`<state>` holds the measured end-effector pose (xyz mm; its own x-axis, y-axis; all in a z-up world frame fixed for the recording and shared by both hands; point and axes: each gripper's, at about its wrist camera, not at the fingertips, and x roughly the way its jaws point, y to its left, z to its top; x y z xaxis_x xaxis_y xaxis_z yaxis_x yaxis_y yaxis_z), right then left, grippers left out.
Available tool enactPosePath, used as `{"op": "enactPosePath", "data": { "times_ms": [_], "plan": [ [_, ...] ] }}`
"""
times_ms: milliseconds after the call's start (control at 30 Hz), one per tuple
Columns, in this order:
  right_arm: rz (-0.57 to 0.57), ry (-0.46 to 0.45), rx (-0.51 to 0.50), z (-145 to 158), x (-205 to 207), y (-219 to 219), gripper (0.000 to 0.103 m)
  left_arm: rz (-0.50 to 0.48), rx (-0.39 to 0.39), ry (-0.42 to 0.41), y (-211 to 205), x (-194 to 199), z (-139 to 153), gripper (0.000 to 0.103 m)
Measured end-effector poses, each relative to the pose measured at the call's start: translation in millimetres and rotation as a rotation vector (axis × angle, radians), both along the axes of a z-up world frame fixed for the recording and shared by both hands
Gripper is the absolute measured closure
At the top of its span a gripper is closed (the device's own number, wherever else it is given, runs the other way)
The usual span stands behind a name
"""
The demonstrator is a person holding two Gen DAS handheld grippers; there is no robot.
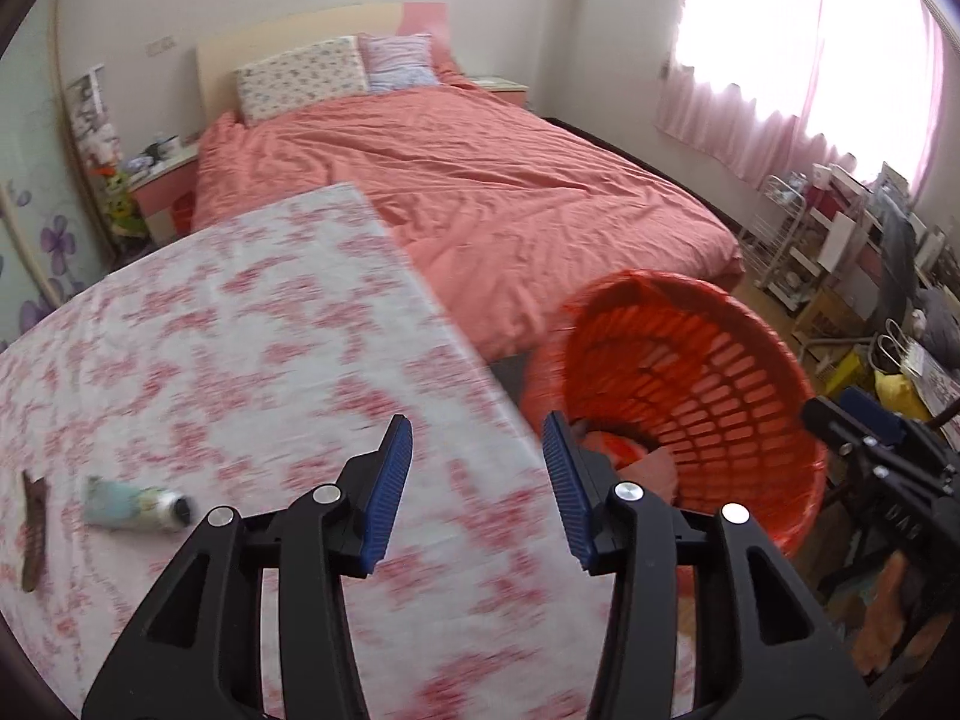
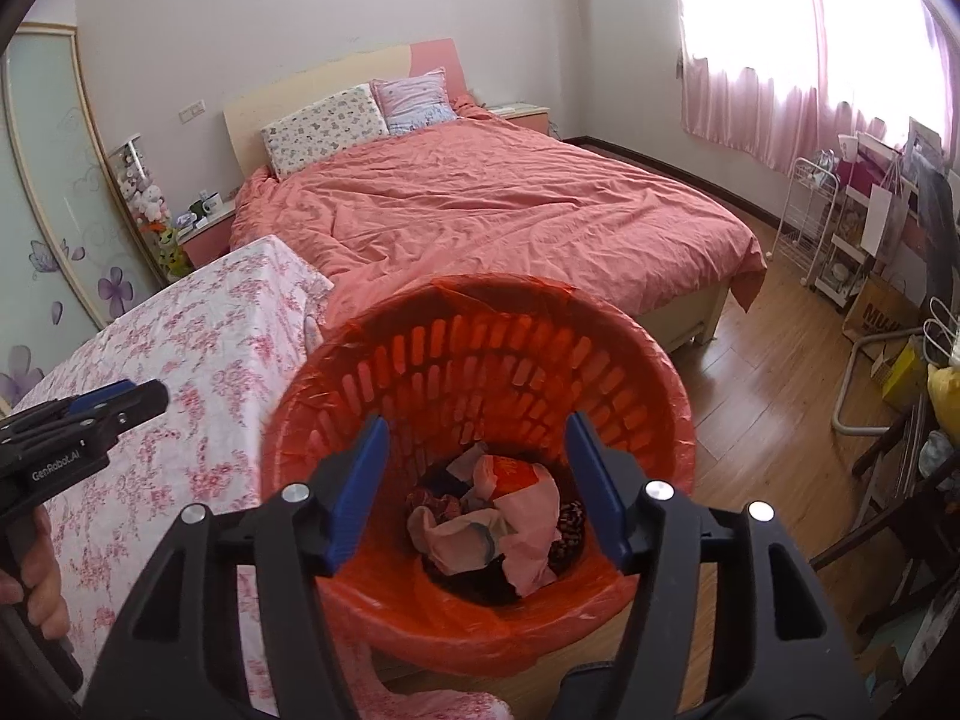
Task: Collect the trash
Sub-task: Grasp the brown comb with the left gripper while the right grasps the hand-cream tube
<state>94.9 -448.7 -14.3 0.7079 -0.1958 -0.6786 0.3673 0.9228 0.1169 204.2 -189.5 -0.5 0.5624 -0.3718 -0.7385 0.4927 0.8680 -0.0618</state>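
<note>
An orange-red basket lined with a red bag stands on the floor beside the table's edge. Crumpled pink wrappers and other trash lie at its bottom. My right gripper hangs open over the basket's mouth with nothing between its fingers. My left gripper is open and empty above the right edge of the floral-cloth table, with the basket to its right. A pale green tube and a brown wrapper lie on the table at the left.
A bed with a salmon cover fills the room behind the table and basket. A white wire rack, bags and boxes crowd the right wall. A dark chair stands at the right on the wood floor.
</note>
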Motion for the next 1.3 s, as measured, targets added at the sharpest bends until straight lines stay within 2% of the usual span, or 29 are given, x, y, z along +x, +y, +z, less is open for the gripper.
{"op": "enactPosePath", "data": {
  "times_ms": [133, 300, 400, 533, 700, 800, 867, 933, 1133, 1300],
  "plan": [
    [0.049, 0.008, -0.031, 5, 7, 34, 0.039, 0.108, 0.051, -0.052, 58, 5, 2, 0.053],
    [0.131, 0.029, -0.048, 4, 24, 86, 0.038, 0.297, 0.165, -0.130, 141, 16, -5, 0.047],
    [0.177, 0.049, -0.059, -1, 33, 115, 0.038, 0.408, 0.201, -0.112, 191, 30, -17, 0.047],
    [0.239, 0.077, -0.062, -8, 46, 154, 0.038, 0.516, 0.204, -0.045, 243, 48, -40, 0.047],
    [0.305, 0.102, -0.063, -17, 64, 197, 0.038, 0.551, 0.200, 0.018, 264, 65, -59, 0.047],
    [0.336, 0.113, -0.063, -21, 74, 218, 0.038, 0.535, 0.178, 0.023, 270, 68, -66, 0.057],
    [0.364, 0.119, -0.065, -24, 85, 235, 0.038, 0.512, 0.170, 0.026, 273, 66, -65, 0.068],
    [0.390, 0.122, -0.067, -25, 96, 251, 0.038, 0.516, 0.191, 0.016, 279, 64, -66, 0.070],
    [0.485, 0.116, -0.111, -26, 133, 303, 0.038, 0.556, 0.172, 0.011, 311, 56, -66, 0.070],
    [0.565, 0.129, -0.182, -29, 159, 337, 0.032, 0.565, 0.092, 0.032, 325, 53, -66, 0.068]
  ]
}}
